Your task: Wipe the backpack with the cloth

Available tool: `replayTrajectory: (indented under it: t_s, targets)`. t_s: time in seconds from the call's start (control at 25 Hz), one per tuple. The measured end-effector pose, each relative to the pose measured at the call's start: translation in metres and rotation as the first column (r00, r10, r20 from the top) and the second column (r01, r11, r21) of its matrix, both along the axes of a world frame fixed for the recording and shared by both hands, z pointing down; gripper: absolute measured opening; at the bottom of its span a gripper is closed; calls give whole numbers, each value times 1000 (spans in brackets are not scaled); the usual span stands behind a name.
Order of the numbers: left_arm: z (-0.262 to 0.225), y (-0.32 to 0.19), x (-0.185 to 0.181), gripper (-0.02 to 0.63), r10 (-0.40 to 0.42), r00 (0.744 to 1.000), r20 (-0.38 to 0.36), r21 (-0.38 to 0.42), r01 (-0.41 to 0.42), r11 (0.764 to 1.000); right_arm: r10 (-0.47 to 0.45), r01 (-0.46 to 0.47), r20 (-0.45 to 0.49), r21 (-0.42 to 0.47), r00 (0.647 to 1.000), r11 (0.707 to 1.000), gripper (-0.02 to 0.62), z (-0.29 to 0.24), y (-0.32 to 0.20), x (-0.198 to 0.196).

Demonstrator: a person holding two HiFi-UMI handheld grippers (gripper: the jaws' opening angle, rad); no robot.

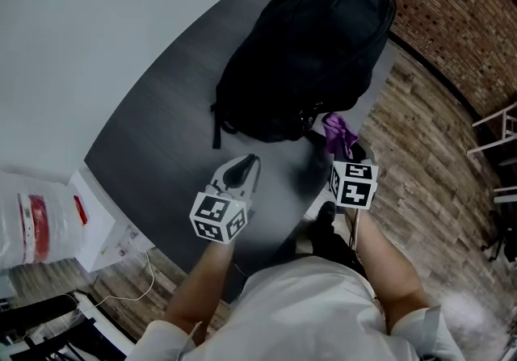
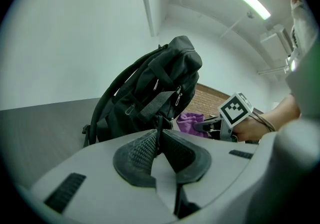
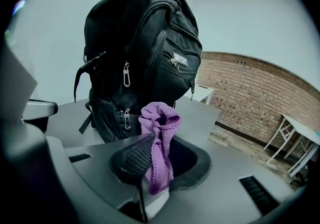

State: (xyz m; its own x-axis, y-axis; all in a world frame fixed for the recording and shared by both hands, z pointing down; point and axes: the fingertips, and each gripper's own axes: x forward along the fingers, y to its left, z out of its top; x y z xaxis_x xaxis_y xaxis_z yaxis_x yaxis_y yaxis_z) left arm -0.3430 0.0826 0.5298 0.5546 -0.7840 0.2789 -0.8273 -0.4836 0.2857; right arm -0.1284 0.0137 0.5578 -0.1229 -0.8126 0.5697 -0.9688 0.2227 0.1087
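Black backpack [image 1: 315, 52], purple cloth [image 1: 340, 133], dark grey table [image 1: 161, 141], red-brown brick wall [image 1: 460, 12]

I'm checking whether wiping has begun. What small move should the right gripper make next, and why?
Probably ease the right gripper forward until the crumpled purple cloth meets the lower part of the black fabric backpack. Its jaws are clamped on the cloth, which seems to sit just short of the bag. The left gripper is shut and empty above the dark grey table.
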Motion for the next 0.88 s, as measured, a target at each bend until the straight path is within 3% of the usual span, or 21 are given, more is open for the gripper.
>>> replayTrajectory:
  t_s: [0.32,0.64,0.88]
  targets:
    - [-2,6,-11,14,-33,999,-3,1,33,999,-124,124,53,-5,991,992,77,-2,27,-48]
    - [1,20,-38,14,-99,995,4,-11,99,995,-315,319,124,-16,941,948,77,5,40,-140]
    - [9,34,-64,15,-144,989,17,-34,145,989,-399,398,149,36,905,916,77,-6,22,-209]
